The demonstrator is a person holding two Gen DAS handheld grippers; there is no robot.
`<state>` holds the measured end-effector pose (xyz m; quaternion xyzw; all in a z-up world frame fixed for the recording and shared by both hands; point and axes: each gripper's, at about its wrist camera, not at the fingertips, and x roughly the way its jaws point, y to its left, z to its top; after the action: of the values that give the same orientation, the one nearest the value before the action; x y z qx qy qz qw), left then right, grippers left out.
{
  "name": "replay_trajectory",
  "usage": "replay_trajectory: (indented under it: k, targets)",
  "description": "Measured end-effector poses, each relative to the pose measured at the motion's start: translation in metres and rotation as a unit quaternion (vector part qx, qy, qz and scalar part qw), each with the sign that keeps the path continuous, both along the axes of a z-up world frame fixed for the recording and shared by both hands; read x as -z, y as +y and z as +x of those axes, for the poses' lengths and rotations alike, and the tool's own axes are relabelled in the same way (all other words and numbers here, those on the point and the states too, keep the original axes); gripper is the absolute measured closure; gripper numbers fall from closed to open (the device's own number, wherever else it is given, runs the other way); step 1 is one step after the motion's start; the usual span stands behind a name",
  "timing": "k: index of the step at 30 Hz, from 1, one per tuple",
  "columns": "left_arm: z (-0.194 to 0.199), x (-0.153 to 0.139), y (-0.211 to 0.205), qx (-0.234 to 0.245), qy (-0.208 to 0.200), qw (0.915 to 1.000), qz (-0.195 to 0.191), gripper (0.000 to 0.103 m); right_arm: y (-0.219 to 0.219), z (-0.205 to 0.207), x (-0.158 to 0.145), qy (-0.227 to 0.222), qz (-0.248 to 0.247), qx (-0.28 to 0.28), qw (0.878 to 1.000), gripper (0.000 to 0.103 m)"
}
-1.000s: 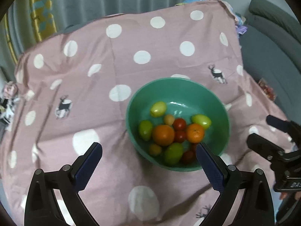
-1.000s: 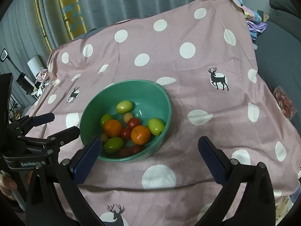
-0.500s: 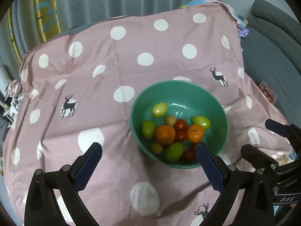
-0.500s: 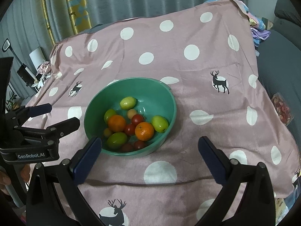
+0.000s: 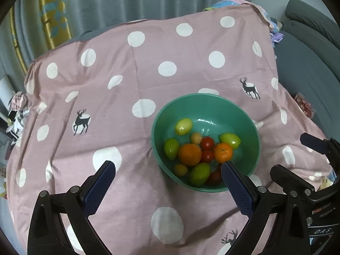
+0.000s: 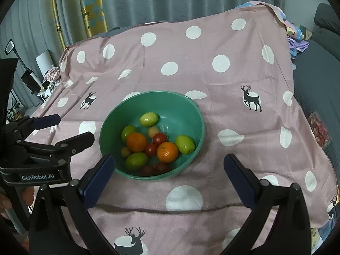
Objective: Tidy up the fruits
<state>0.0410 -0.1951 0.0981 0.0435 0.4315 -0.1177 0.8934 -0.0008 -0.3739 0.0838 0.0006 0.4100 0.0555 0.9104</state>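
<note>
Counting two oranges [image 6: 167, 152], perhaps four tomatoes [image 6: 159, 138]

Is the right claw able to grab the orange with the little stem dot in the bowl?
Probably yes. The right claw is open and empty, and that orange lies uncovered on top in the green bowl.

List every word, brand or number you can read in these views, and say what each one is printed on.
"GenRobot.AI": white lettering on the body of the left claw, seen from the right wrist view.
"DAS": pale lettering on the body of the right claw, seen from the left wrist view; it may be part of a longer word cut off.
The pink cloth carries only dots and deer, no text.
</note>
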Motion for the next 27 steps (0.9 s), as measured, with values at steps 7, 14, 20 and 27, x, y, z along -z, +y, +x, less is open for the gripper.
replay_trajectory:
  k: [7, 14, 20, 27]
  targets:
    - [0.002, 0.002, 0.001, -0.003, 0.002, 1.0000, 0.005, 0.003, 0.005, 0.003, 0.000, 0.001, -0.003, -0.004, 1.000, 0.000]
    - [0.004, 0.004, 0.004, -0.009, 0.004, 0.9999, 0.006, 0.003, 0.010, 0.006, 0.000, 0.003, -0.009, -0.009, 1.000, 0.000]
    - [0.005, 0.004, 0.004, -0.009, 0.005, 0.9999, 0.004, 0.003, 0.013, 0.008, 0.001, 0.003, -0.011, -0.014, 1.000, 0.000]
    - [0.009, 0.007, 0.005, -0.011, 0.007, 0.9999, 0.005, 0.003, 0.017, 0.010, 0.002, 0.004, -0.015, -0.019, 1.000, 0.000]
